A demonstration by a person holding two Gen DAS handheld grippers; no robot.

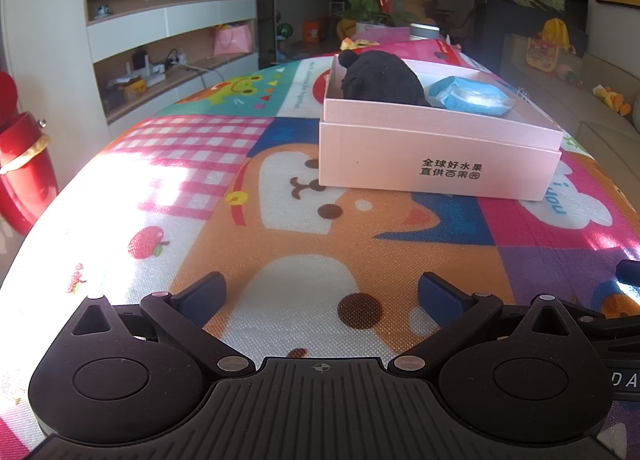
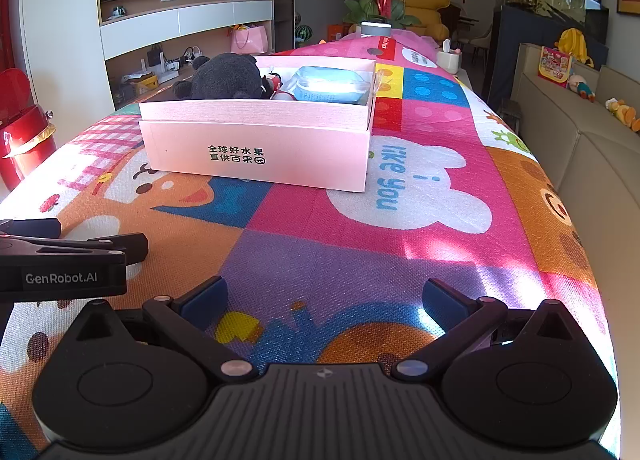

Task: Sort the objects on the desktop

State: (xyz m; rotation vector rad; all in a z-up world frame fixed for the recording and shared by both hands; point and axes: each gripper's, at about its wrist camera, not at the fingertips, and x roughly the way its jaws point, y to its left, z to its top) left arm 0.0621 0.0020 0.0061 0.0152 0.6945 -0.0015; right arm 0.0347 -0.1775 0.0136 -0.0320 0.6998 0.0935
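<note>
One pink cardboard box point(image 2: 256, 148) with black printed characters on its front wall sat open on the worktop point(image 2: 400, 244), which was covered by a bright cartoon-print mat. Inside it lay one black plush toy point(image 2: 226, 76) on the left and one pale blue packet point(image 2: 328, 86) on the right, just beside each other. Left gripper point(image 1: 320, 296) and right gripper point(image 2: 324, 300) both rested near the worktop's front edge, jaws spread apart, holding nothing, well apart from the box.

The pink box's point(image 1: 436, 164) near wall hides the lower black plush toy point(image 1: 380, 78).
</note>
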